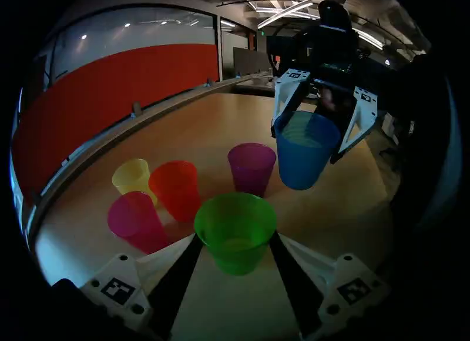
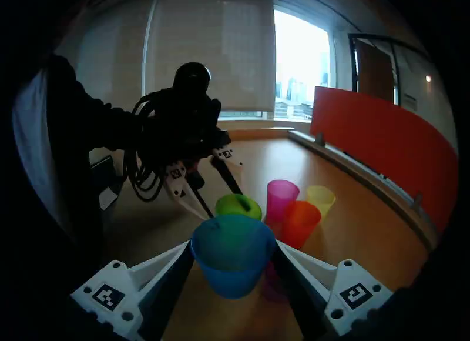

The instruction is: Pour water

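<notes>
Above the tabletop, my right claw grips the blue cup, raised just beside the purple cup. My left claw is clamped on the green cup, near the orange cup.

Yellow cup, orange cup and pink cup huddle left on the table, purple cup mid-table. The held green cup blocks near, the held blue cup far right. Red partition walls the left; the right lies open.
</notes>
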Action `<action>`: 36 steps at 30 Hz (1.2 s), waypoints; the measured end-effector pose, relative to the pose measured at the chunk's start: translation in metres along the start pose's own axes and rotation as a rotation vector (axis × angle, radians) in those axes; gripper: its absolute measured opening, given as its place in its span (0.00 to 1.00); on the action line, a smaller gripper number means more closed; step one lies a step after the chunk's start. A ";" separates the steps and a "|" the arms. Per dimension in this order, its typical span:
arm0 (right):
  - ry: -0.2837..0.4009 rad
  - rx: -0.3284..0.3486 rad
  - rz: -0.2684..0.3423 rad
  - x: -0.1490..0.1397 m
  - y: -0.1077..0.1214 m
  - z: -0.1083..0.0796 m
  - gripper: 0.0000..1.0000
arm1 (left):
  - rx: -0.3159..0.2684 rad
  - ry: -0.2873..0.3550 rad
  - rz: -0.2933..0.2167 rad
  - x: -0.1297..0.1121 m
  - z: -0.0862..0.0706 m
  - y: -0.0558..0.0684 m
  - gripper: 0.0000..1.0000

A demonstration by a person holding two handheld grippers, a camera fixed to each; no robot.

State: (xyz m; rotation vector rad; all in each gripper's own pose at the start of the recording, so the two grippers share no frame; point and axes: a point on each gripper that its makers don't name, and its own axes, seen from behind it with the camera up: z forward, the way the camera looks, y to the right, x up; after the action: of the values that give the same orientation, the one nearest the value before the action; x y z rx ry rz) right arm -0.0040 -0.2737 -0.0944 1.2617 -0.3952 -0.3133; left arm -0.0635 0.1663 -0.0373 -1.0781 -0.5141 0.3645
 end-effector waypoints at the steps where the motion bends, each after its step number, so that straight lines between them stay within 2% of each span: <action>1: -0.002 0.000 0.000 -0.002 0.000 0.000 0.91 | 0.000 -0.002 0.001 -0.001 0.000 0.000 0.82; 21: -0.032 0.035 -0.016 -0.025 -0.008 0.008 0.92 | 0.008 -0.034 -0.012 -0.016 0.004 -0.005 0.82; 36: -0.055 0.039 -0.020 -0.040 -0.010 0.011 0.92 | 0.010 -0.034 -0.022 -0.019 0.002 -0.008 0.83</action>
State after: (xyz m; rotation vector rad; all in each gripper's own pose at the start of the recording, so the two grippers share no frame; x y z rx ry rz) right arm -0.0444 -0.2684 -0.1062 1.2983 -0.4379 -0.3598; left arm -0.0801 0.1539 -0.0339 -1.0579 -0.5532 0.3665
